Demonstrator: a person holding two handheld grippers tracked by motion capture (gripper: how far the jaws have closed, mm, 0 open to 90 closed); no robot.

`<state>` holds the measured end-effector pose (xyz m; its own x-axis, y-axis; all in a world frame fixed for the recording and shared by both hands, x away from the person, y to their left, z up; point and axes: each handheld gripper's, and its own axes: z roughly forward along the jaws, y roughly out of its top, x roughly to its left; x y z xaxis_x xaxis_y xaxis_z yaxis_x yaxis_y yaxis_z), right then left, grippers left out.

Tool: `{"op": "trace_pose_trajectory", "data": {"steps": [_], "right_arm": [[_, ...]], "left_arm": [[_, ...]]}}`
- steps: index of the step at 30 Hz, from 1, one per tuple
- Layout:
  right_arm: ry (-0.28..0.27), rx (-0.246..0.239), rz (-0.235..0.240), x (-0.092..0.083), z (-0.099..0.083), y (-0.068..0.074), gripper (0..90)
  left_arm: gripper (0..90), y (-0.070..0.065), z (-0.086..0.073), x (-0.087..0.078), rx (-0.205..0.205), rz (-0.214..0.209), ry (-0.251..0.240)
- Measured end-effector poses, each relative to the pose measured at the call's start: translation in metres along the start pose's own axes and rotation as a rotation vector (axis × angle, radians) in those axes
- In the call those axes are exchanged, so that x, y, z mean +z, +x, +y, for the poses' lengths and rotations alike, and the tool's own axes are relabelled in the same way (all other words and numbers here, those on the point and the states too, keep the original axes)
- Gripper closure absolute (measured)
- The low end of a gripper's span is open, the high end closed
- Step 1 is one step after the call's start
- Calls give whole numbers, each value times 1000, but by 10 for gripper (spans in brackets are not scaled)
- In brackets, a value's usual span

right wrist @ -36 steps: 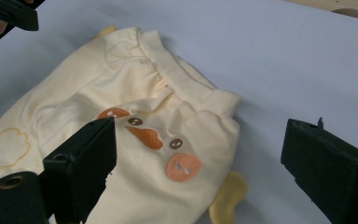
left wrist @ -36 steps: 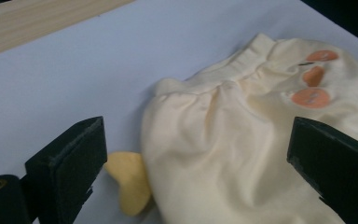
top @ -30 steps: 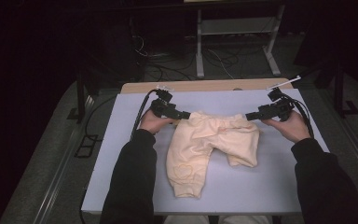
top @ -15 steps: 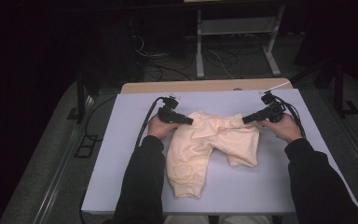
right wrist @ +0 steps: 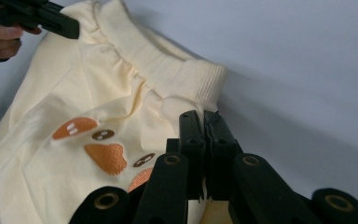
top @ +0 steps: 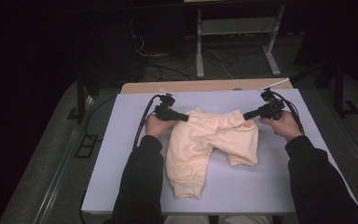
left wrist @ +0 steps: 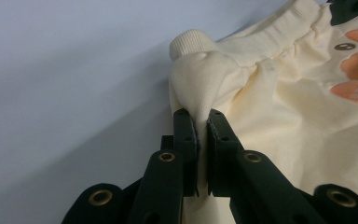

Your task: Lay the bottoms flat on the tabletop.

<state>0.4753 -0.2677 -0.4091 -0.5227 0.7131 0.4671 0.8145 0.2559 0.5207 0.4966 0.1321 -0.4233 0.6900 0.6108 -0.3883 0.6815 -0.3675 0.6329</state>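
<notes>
Small cream baby trousers (top: 205,144) with an orange face print lie on the pale table (top: 121,154), waistband away from the person, legs toward them. My left gripper (top: 185,118) has just closed its jaws and is shut on a pinch of cloth at the waistband's left corner (left wrist: 200,84). My right gripper (top: 247,116) has also just closed and is shut on the fabric just under the right waistband corner (right wrist: 193,88), beside the orange print (right wrist: 105,156). In the right gripper view the left gripper (right wrist: 67,28) reaches in at the top left.
A wooden strip (top: 205,86) runs along the table's far edge. Behind it stands a metal rack (top: 235,32) with cables on the dark floor. Black cables (top: 144,121) trail from both grippers across the table.
Both grippers have closed on the waistband corners. The right hand came in toward the trousers and sank a little. The waistband now lies stretched out between the two grippers.
</notes>
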Motion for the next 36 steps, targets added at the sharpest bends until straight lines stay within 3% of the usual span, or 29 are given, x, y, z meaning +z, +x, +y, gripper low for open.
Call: {"op": "trace_pose_trajectory", "data": {"steps": [7, 11, 17, 21, 25, 27, 29, 36], "right_arm": [[-74, -64, -73, -8, 40, 17, 863], [-117, -107, -126, -15, 69, 28, 863], [-140, -124, -188, -10, 95, 34, 862], [-121, -124, -218, 1, 96, 32, 862], [-107, -115, -277, 11, 93, 28, 848], [-95, -118, -318, 16, 91, 27, 758], [-121, -119, -359, 18, 84, 29, 664], [-238, -55, -263, -1, 43, 18, 464]], "left_arm": [[830, 3, 28, -36, 20, 53, -27], [829, 4, 47, -49, 27, 90, -68], [826, 11, 54, -47, -19, 127, -104], [820, 12, 51, -42, -23, 152, -92], [809, 11, 49, -34, -35, 160, -97], [715, 11, 44, -29, -50, 192, -95], [576, 13, 34, -27, -101, 168, -103], [206, 19, -1, -36, -180, 101, -280]]}}
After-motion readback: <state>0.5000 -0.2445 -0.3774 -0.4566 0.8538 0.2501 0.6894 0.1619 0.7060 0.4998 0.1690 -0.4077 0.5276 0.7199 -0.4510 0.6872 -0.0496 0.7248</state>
